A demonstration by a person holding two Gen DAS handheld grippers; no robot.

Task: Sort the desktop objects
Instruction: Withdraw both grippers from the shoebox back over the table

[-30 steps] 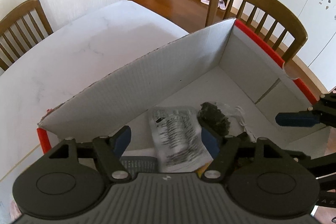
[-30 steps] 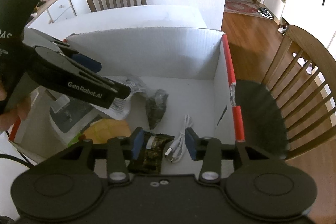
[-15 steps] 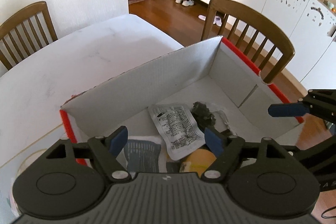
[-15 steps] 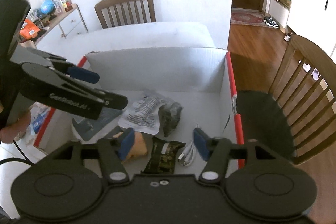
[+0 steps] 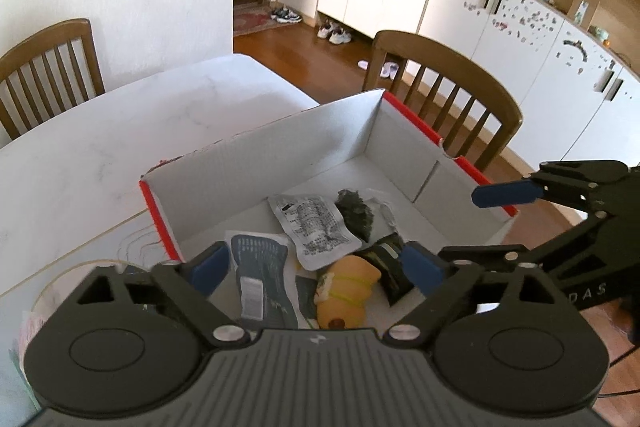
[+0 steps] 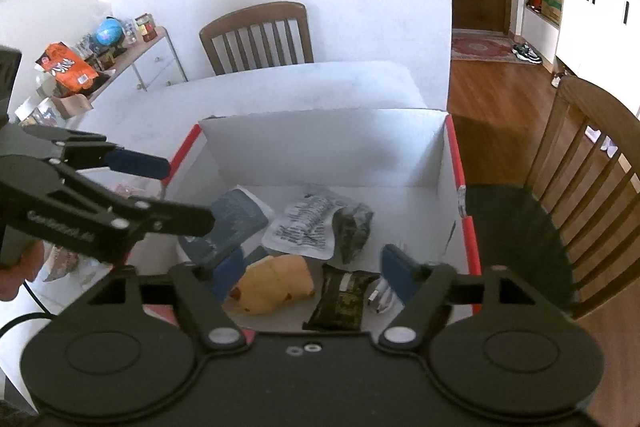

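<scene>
A white cardboard box with red edges (image 5: 320,147) (image 6: 320,147) stands on the white table. In it lie a silver printed pouch (image 5: 314,227) (image 6: 304,227), a dark crumpled packet (image 5: 356,213) (image 6: 352,231), a yellow plush toy (image 5: 348,289) (image 6: 274,283), a dark grey bag (image 5: 260,267) (image 6: 232,223), a camouflage packet (image 6: 342,301) and a white cable (image 6: 380,293). My left gripper (image 5: 316,267) is open and empty above the box's near side. My right gripper (image 6: 312,275) is open and empty above the box's other side.
Wooden chairs stand at the table's far end (image 6: 258,35) and beside the box (image 5: 440,87) (image 6: 592,163). A plastic-wrapped thing (image 5: 60,287) lies on the table left of the box. A sideboard with clutter (image 6: 100,55) stands by the wall.
Both grippers have risen and drawn back from the box, both open and empty. The silver pouch now lies flat in the box.
</scene>
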